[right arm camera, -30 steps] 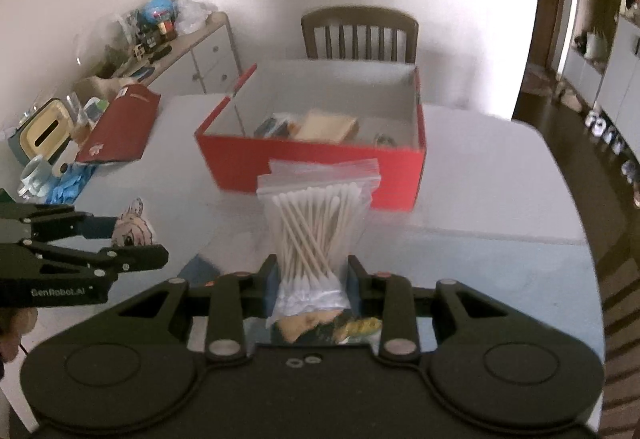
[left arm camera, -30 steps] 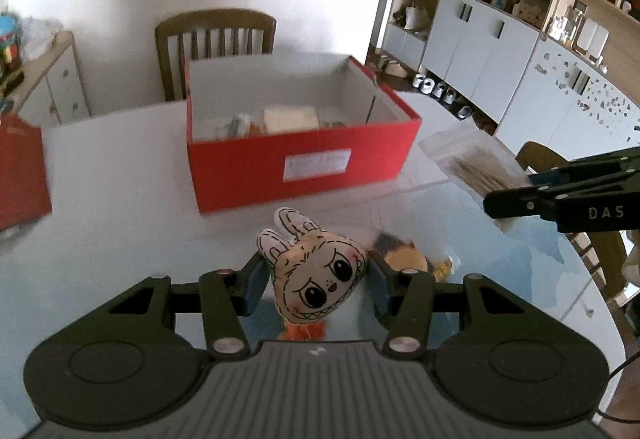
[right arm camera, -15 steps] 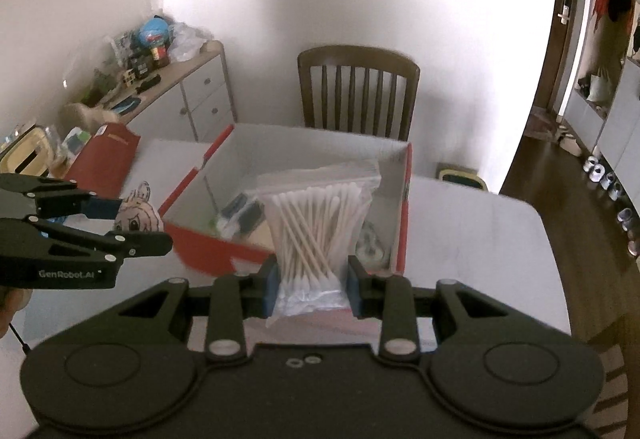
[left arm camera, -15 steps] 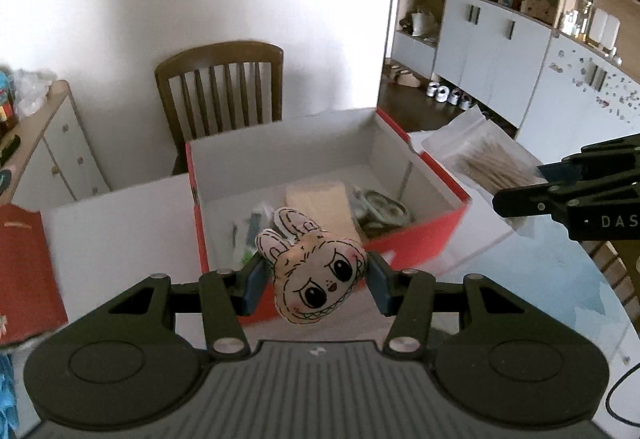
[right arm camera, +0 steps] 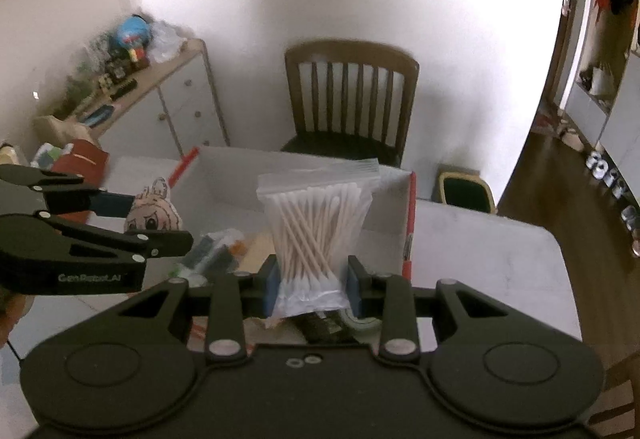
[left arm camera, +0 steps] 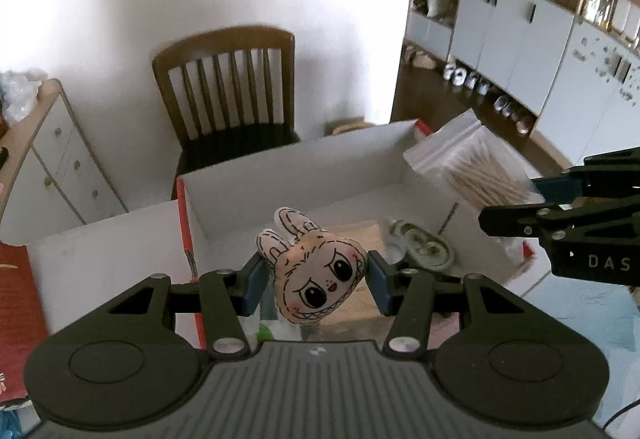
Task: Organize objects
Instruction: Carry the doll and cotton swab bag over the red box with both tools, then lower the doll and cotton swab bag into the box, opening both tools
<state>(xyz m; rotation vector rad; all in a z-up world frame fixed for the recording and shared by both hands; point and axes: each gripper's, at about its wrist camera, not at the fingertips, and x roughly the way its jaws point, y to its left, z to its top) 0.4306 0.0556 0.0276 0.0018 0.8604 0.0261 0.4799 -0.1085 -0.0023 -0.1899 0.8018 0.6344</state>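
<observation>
My left gripper (left arm camera: 316,281) is shut on a small rabbit-eared plush face (left arm camera: 318,277) and holds it above the open red box (left arm camera: 280,179), over its left half. My right gripper (right arm camera: 314,281) is shut on a clear zip bag of cotton swabs (right arm camera: 316,227) and holds it above the same box (right arm camera: 410,219), over its right half. The left gripper with the plush (right arm camera: 154,213) shows at the left of the right wrist view. The right gripper and its bag (left arm camera: 468,167) show at the right of the left wrist view. Several small items lie in the box, among them a round tin (left arm camera: 424,249).
A wooden chair (left arm camera: 228,91) stands behind the white table (right arm camera: 480,239). A white cabinet (right arm camera: 176,103) with clutter on top stands at the left. A red box lid (left arm camera: 16,303) lies on the table's left. White cupboards (left arm camera: 540,39) line the right wall.
Both grippers have moved forward from in front of the box to above its open inside, each still holding its item. The box front wall has passed under them.
</observation>
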